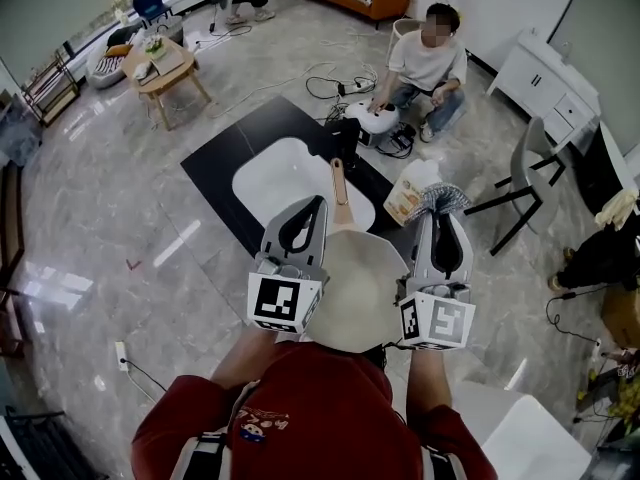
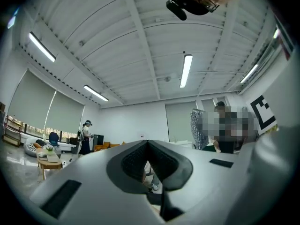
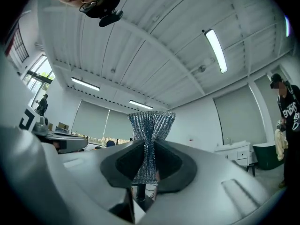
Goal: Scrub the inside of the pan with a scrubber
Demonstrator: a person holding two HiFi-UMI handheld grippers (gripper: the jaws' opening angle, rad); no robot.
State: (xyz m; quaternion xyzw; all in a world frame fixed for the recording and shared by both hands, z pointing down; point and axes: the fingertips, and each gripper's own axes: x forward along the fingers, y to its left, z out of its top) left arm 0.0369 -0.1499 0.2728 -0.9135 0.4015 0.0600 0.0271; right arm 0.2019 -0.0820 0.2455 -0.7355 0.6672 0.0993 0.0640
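A cream pan with a wooden handle pointing away from me lies below and between my two grippers in the head view. What it rests on is hidden. My right gripper is held to the right of the pan, above its rim, and is shut on a silver mesh scrubber that fans out past the fingertips. My left gripper is over the pan's left rim, its jaws together with nothing showing between them. Both grippers tilt upward, and neither gripper view shows the pan.
Beyond the pan is a white tabletop on a black mat, with a printed bag to its right. A person sits on the floor with cables. A chair, white cabinet and wooden coffee table stand farther off.
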